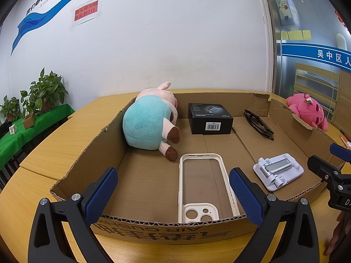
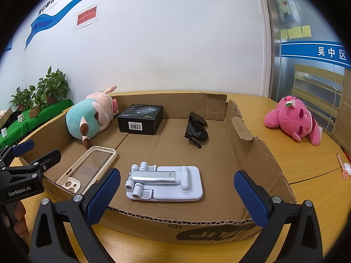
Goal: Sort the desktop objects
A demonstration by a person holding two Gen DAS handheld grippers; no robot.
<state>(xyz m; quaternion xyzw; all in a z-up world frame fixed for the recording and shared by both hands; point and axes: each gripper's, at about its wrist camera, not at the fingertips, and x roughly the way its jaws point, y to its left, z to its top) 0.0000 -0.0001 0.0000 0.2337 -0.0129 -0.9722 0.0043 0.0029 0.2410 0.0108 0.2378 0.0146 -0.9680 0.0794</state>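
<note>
Both grippers hover at the box's (image 2: pixel 243 131) six o'clock edge, jaws wide apart and holding nothing: the left gripper (image 1: pixel 173 195) faces the phone case (image 1: pixel 204 188), the right gripper (image 2: pixel 176 195) the phone stand (image 2: pixel 164 183). Already inside are the pig toy (image 1: pixel 149 122) at ten o'clock, the charger box (image 1: pixel 209 118) and the sunglasses (image 2: pixel 196 129). The pink plush (image 2: pixel 294 119) lies out on the worktop (image 2: pixel 307 164) at two o'clock, likely next; fetching it calls for swinging the right gripper over the box wall.
</note>
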